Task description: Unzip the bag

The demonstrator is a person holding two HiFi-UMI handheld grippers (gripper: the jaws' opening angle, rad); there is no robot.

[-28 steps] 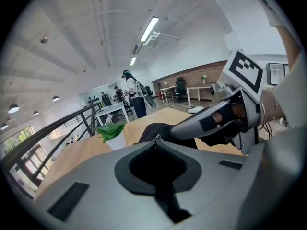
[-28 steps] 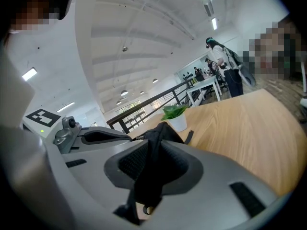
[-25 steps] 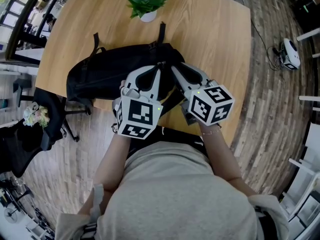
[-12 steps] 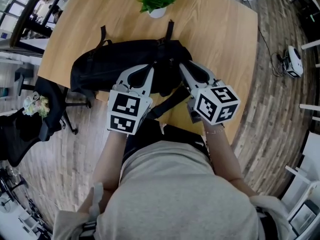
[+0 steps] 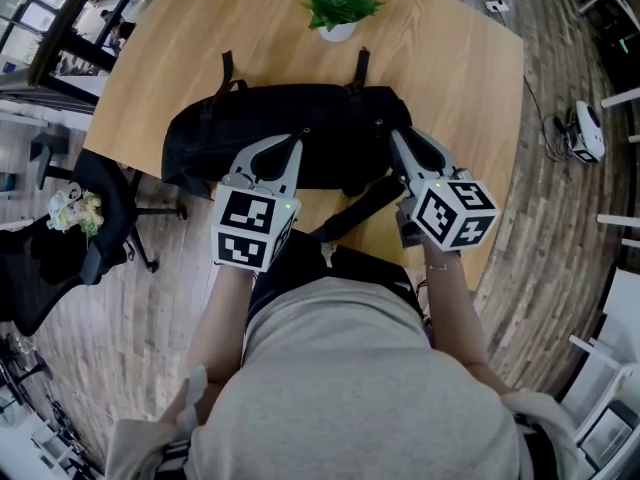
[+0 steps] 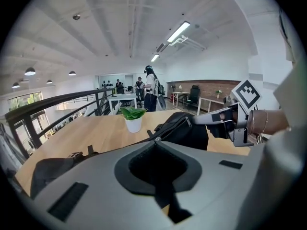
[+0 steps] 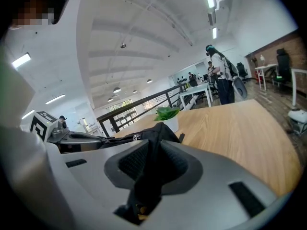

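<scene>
A black backpack [image 5: 270,133] lies across the wooden table [image 5: 450,58]. My left gripper [image 5: 303,134] is at the middle of the bag's top. Its jaws are shut, and a small metal zipper pull [image 6: 155,139] shows at their tips. My right gripper [image 5: 395,134] is at the bag's right end, shut on a fold of black bag fabric [image 7: 154,143] that it lifts. The left gripper view shows the right gripper [image 6: 207,120] pinching the raised bag [image 6: 184,131]. From the right gripper view, the left gripper [image 7: 103,139] lies along the zipper line.
A small potted plant [image 5: 338,10] stands beyond the bag. A loose strap [image 5: 350,213] hangs over the table's near edge. An office chair [image 5: 60,258] is on the floor at the left and a white device [image 5: 583,128] at the right. People stand far off.
The two grippers' tips were close together a second ago and now stand well apart. My left gripper has moved left along the bag's top while the right stayed at the bag's right end.
</scene>
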